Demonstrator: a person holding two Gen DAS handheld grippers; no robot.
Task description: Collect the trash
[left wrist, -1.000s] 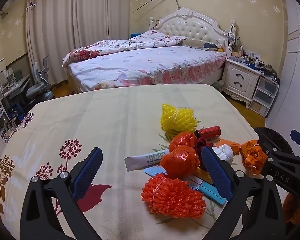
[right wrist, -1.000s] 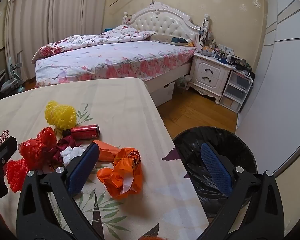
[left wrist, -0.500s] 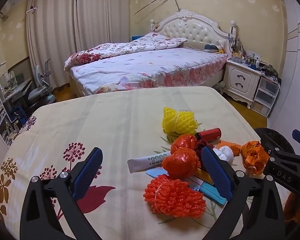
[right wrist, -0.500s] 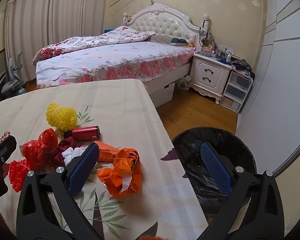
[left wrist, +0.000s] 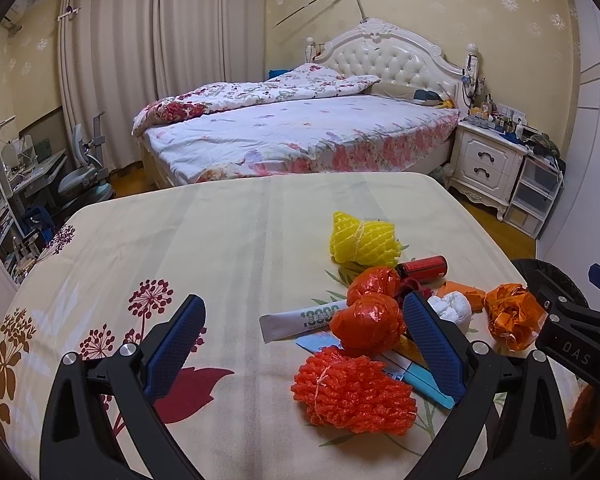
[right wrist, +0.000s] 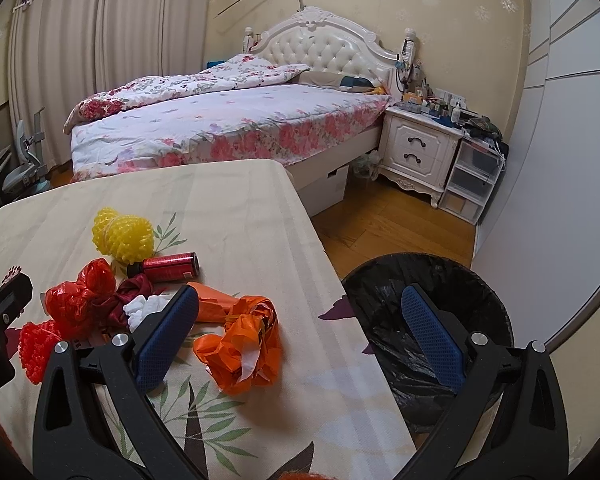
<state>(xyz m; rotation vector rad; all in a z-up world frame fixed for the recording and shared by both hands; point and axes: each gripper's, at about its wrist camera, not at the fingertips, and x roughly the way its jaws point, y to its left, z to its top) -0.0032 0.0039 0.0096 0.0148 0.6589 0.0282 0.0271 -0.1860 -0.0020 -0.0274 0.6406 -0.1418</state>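
Left gripper [left wrist: 300, 336] wide open, empty, over the trash pile on the table [left wrist: 220, 232]: orange foam net [left wrist: 352, 394], red bags [left wrist: 368, 320], yellow net [left wrist: 362, 240]. Right gripper [right wrist: 300, 326] wide open, empty, above orange wrapper [right wrist: 244, 344] at table edge. Bin [right wrist: 432, 312] on floor beside the table, black liner only, contents unclear.
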